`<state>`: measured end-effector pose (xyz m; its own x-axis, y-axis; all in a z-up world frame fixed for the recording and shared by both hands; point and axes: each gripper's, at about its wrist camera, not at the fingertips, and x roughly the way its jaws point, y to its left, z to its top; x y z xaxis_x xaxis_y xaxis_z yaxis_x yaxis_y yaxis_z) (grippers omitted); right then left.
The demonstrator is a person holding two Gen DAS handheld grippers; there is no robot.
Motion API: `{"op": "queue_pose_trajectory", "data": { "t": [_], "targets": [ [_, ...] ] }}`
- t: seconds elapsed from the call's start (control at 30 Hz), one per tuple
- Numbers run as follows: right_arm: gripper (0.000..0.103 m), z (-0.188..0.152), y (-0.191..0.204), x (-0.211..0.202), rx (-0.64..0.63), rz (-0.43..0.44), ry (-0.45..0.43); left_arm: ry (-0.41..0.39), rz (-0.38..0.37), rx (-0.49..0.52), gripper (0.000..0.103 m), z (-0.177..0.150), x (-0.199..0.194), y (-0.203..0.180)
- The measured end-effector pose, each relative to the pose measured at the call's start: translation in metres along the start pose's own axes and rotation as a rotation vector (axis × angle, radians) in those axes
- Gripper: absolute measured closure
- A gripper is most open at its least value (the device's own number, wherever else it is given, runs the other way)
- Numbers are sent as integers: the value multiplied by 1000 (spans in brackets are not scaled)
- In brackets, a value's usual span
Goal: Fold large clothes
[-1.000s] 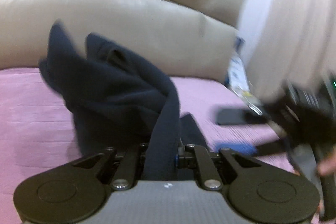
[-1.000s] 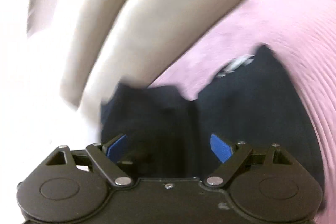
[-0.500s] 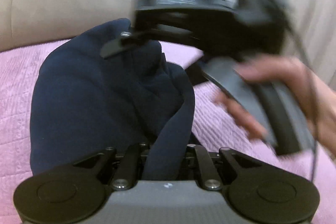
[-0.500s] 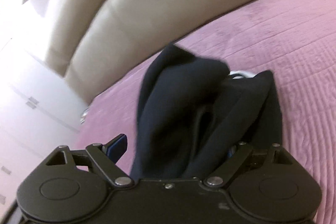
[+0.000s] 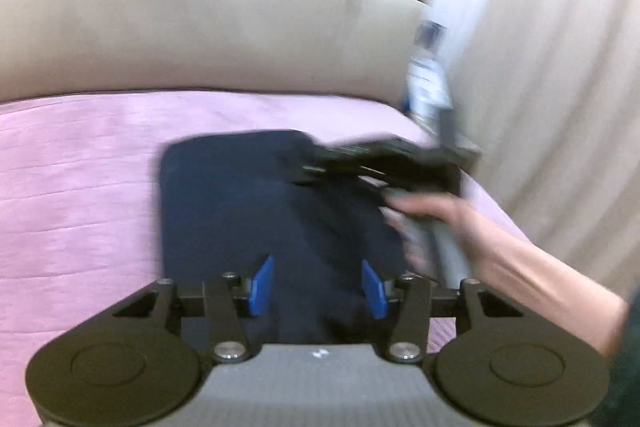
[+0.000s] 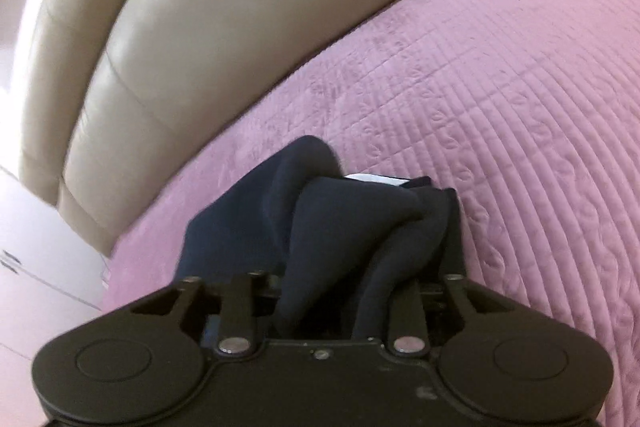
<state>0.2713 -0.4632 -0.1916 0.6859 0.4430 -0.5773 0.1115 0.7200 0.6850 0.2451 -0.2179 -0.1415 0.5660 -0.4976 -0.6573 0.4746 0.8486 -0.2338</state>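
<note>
A dark navy garment [image 5: 240,203] lies folded flat on the pink quilted bedspread [image 5: 72,187]. My left gripper [image 5: 316,287] is open just above its near edge, blue pads apart, holding nothing. My right gripper [image 6: 344,291] is shut on a bunched fold of the same garment [image 6: 320,223], low over the bedspread [image 6: 500,107]. In the left wrist view the right gripper [image 5: 320,169] and the hand holding it sit at the garment's far right corner. A white label [image 6: 372,179] shows at the cloth's far edge.
A beige padded headboard [image 5: 180,19] runs along the back of the bed and also shows in the right wrist view [image 6: 200,27]. A water bottle [image 5: 428,75] stands at the bed's right corner by pale curtains [image 5: 560,67].
My left gripper has let go of the cloth and opened. The garment has dropped from a raised bunch to lie flat. My right gripper closed on a fold and lowered toward the bed.
</note>
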Motion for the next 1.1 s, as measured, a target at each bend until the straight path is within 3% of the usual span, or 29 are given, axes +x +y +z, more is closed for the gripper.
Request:
{"op": "queue_pose_trajectory", "data": {
  "t": [0.03, 0.1, 0.13, 0.2, 0.3, 0.4, 0.43, 0.47, 0.53, 0.63, 0.7, 0.77, 0.87, 0.9, 0.93, 0.97, 1.03, 1.1],
  "targets": [
    [43, -1, 1, -4, -1, -5, -8, -4, 42, -28, 55, 4, 7, 15],
    [34, -2, 4, -14, -16, -34, -9, 85, 81, -109, 60, 8, 29, 44],
    [27, -2, 6, -18, -17, -41, 3, 148, 54, -160, 69, 6, 44, 60],
    [25, -1, 4, -29, -6, -37, 51, 163, 13, -222, 68, -2, 51, 77],
    [23, -8, 5, -37, -28, -30, 144, 173, 4, -124, 68, -11, 46, 75],
    [20, -25, 10, -36, -84, -75, 245, 188, -18, -125, 69, -20, 37, 76],
    [23, -33, 14, -36, -100, -76, 247, 191, -27, -144, 69, -21, 34, 77],
    [47, -41, 21, -42, -131, -78, 200, 194, -39, -169, 68, -18, 33, 82],
    [78, -54, 38, -59, -198, -73, 121, 188, -78, -215, 68, -14, 14, 90],
    [82, -64, 46, -91, -201, 16, 27, 127, -138, -192, 68, -1, 0, 91],
    [82, -67, 44, -107, -167, 51, 1, 117, -118, -134, 68, 9, 5, 89],
    [83, -70, 42, -112, -198, 25, 16, 152, -123, -120, 68, 15, 19, 89],
    [83, -72, 19, -96, -192, -81, 104, 207, -143, -85, 68, 11, 40, 81],
    [82, -72, 10, -87, -185, -108, 137, 206, -139, -49, 68, 7, 44, 75],
    [73, -73, 1, -79, -178, -122, 158, 211, -119, -12, 68, 3, 46, 69],
    [50, -73, -5, -74, -168, -130, 147, 226, -87, 22, 68, -2, 49, 64],
    [24, -71, -6, -76, -157, -146, 130, 248, -55, 57, 68, -11, 50, 60],
    [25, -72, 2, -86, -189, -174, 129, 262, -89, 11, 69, -19, 45, 66]
  ]
}}
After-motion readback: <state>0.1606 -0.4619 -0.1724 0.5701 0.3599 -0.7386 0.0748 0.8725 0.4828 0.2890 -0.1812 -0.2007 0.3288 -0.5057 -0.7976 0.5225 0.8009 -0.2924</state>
